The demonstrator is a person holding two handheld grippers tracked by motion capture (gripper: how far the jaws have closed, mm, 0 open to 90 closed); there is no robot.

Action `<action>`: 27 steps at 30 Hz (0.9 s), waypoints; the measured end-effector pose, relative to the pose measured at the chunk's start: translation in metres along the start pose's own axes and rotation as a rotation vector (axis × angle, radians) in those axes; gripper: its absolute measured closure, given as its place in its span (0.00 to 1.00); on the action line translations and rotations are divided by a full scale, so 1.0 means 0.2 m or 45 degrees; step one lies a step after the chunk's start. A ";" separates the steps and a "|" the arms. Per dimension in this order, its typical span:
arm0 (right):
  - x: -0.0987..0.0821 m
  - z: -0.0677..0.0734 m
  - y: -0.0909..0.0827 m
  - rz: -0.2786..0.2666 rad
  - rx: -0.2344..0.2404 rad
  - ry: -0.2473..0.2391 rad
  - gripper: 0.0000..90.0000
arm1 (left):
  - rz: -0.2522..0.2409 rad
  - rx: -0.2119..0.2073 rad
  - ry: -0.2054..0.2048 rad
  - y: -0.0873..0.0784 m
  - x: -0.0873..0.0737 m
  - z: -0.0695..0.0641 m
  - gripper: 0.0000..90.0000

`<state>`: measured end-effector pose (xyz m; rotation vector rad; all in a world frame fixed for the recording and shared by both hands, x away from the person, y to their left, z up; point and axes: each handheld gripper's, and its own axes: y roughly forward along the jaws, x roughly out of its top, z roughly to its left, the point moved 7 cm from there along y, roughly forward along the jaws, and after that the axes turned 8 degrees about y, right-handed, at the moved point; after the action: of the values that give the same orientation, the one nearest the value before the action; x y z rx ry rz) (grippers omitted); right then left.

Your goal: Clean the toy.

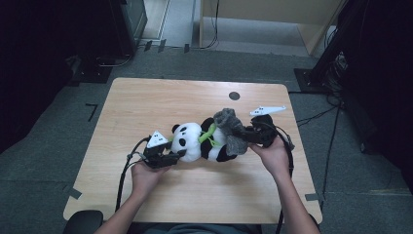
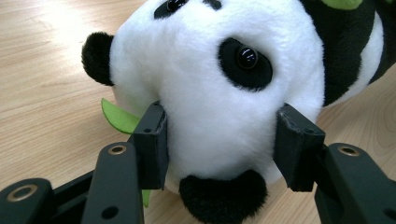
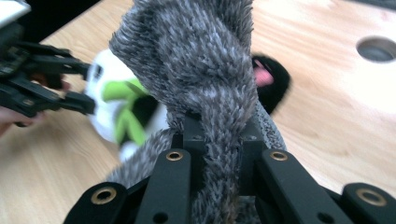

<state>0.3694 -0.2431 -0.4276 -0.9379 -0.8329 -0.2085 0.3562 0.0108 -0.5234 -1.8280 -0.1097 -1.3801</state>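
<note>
Centrally on the wooden table (image 1: 146, 102) lies a plush panda (image 1: 197, 141) on its side, head toward the person's left, body toward the right, with green leaf trim (image 1: 208, 134) across its chest. A fuzzy grey cloth (image 1: 231, 129) — its kind cannot be told — is bunched over the panda's lower body and rises from it as a twisted strand.

Left gripper (image 1: 168, 158): held in the person's left hand (image 1: 146, 175) at the panda's head. In the left gripper view its two black fingers (image 2: 152, 144) stand either side of the white head (image 2: 215, 93), partly open; the left pad lies against the plush, the right pad just beside it, and neither visibly dents the fur. One black ear (image 2: 98, 58) and one eye patch (image 2: 245, 63) show above the fingers, a green leaf (image 2: 119, 116) beside the left one.

Right gripper (image 1: 253, 136): held in the person's right hand (image 1: 272, 156) at the panda's far end, with its grey three-cornered plate (image 1: 267, 110) on top. In the right gripper view its fingers (image 3: 191, 140) are closed tightly on the grey cloth (image 3: 196, 60), which stands up between them — the panda (image 3: 126, 107) lies blurred behind, and the left gripper (image 3: 42, 79) shows at the far left.

A round hole (image 1: 234, 95) sits in the table's far side.
</note>
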 end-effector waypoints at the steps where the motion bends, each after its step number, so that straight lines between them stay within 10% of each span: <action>1: 0.03 0.05 0.01 -0.010 0.023 -0.026 0.89 | 0.000 0.000 -0.002 0.00 0.00 0.00 0.50; 15: 0.11 0.45 0.35 0.129 0.149 -0.220 0.89 | 0.002 -0.008 -0.015 0.00 0.01 0.01 0.49; 27: -0.01 0.43 0.47 0.247 0.155 -0.250 0.89 | 0.012 -0.002 -0.009 0.00 0.01 0.00 0.49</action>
<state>0.3683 -0.1202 -0.4600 -0.9273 -0.9175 0.1030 0.3570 0.0105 -0.5226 -1.8326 -0.1033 -1.3678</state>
